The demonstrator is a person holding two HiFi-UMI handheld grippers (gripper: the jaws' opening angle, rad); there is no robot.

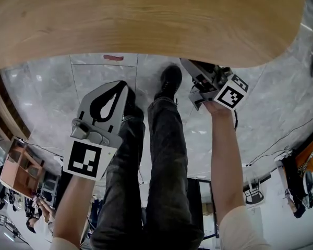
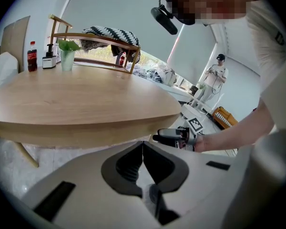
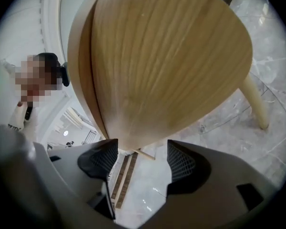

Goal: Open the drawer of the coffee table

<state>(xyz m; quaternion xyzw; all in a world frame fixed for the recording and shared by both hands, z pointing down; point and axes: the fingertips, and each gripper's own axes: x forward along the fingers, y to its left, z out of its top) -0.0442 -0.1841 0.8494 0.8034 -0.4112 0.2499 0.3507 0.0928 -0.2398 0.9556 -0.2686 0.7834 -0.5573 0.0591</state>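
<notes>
In the head view, the wooden worktop (image 1: 146,20) of the coffee table fills the top of the frame above a pale marble floor (image 1: 94,72). Your left hand-held gripper (image 1: 120,90) sits low on the left, just beside your dark shoe (image 1: 169,79). Your right hand-held gripper (image 1: 190,66) reaches up to the worktop's near edge. In the left gripper view, the left hand-held gripper (image 2: 143,147) has its jaws pressed together, tips meeting, with nothing between them. Ahead of it the worktop (image 2: 81,104) carries a cola bottle (image 2: 32,56), a glass with a green plant (image 2: 67,56) and a wooden rack (image 2: 97,39) draped with a black-and-white cloth (image 2: 109,33). Your right hand-held gripper (image 2: 162,138) shows just under the worktop's rim. In the right gripper view, the right hand-held gripper (image 3: 138,149) has its jaws spread wide and empty, pointing at the worktop (image 3: 167,56) close ahead, with one pale leg (image 3: 255,104) on the floor (image 3: 219,142) at the right. No view lets the drawer itself be made out.
</notes>
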